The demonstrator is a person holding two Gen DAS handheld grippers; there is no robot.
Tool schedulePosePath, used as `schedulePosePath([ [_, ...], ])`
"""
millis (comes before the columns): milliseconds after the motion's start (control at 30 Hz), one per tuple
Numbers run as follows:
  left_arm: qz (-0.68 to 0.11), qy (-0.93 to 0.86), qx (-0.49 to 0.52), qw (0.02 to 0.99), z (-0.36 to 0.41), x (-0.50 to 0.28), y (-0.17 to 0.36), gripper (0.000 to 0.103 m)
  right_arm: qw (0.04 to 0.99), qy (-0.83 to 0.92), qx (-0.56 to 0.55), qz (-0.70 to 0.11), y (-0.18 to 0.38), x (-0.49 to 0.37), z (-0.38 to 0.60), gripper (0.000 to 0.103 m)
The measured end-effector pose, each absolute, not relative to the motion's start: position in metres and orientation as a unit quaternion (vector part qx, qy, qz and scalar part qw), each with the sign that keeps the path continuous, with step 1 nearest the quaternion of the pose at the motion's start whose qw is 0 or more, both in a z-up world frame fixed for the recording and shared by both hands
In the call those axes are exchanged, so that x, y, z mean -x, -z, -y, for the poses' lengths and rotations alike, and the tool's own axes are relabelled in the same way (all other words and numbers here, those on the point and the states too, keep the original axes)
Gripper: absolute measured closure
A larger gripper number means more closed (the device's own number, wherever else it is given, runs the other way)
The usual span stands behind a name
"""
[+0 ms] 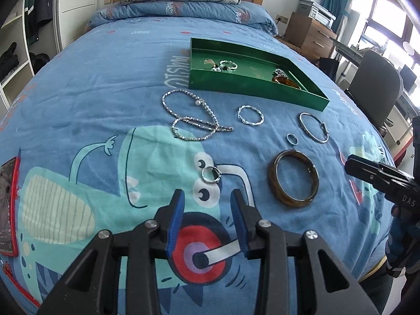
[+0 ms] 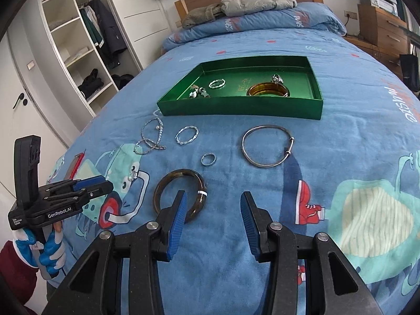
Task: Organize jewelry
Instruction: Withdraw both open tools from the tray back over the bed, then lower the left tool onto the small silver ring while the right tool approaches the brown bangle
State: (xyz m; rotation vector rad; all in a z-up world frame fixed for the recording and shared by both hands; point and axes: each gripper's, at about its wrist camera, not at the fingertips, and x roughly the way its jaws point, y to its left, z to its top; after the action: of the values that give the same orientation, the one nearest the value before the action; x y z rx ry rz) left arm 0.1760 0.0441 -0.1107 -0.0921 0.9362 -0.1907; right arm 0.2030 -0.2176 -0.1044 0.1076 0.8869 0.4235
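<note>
Just ahead of the left gripper [image 1: 207, 199], fingers spread and holding nothing, lies a small silver ring [image 1: 211, 174] on the bed [image 1: 78, 92]. Light, hard, smooth metal; likely to slip or sink into the soft quilt, so pinch across the band w/ fingertips pressed slightly into the fabric.

Ahead-right of those fingers: brown bangle [image 1: 293, 178], rigid, probably resin or glass-like (judged brittle; avoid dropping). Take it across one side of the rim, one finger inside the hoop. In the right-wrist view the right gripper [image 2: 213, 199] is also released and empty, and its left finger [image 2: 178, 210] overlaps the bangle's near edge; contact cannot be confirmed.

Further ahead of the right fingers: plain small ring [image 2: 208, 159], thin silver bangle w/ clasp [image 2: 266, 147], twisted silver bracelet [image 2: 187, 135]. All stiff and light. Beaded chains [image 1: 194, 120], ahead-left of the left fingers, are limp and tangled; expect them to drape and snag, lift near the middle.

Container: green tray [image 2: 236, 110], well beyond both grippers, shallow-walled, open top. Contents: amber bangle [image 2: 267, 90] w/ a sparkly piece [image 2: 277, 78] just behind it, a twisted ring-like band [image 2: 217, 83], a few small charm-type items [image 2: 198, 93]. Approx. half the floor is bare.

Judgement: sorting partly done; seven pcs or so remain on the bed.
</note>
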Motion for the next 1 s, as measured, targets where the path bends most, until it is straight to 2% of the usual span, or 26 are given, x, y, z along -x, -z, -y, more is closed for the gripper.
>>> schedulePosePath([
  [767,-0.438,0.060,-0.008,0.897,-0.021,-0.203,0.140,0.070,0.863,-0.224,-0.002,-0.454,0.138,-0.232,0.179,0.061],
  [1000,-0.432,0.063,0.010,0.900,-0.026,-0.203,0.143,0.071,0.864,-0.222,0.039,-0.451,0.147,-0.232,0.166,0.069],
])
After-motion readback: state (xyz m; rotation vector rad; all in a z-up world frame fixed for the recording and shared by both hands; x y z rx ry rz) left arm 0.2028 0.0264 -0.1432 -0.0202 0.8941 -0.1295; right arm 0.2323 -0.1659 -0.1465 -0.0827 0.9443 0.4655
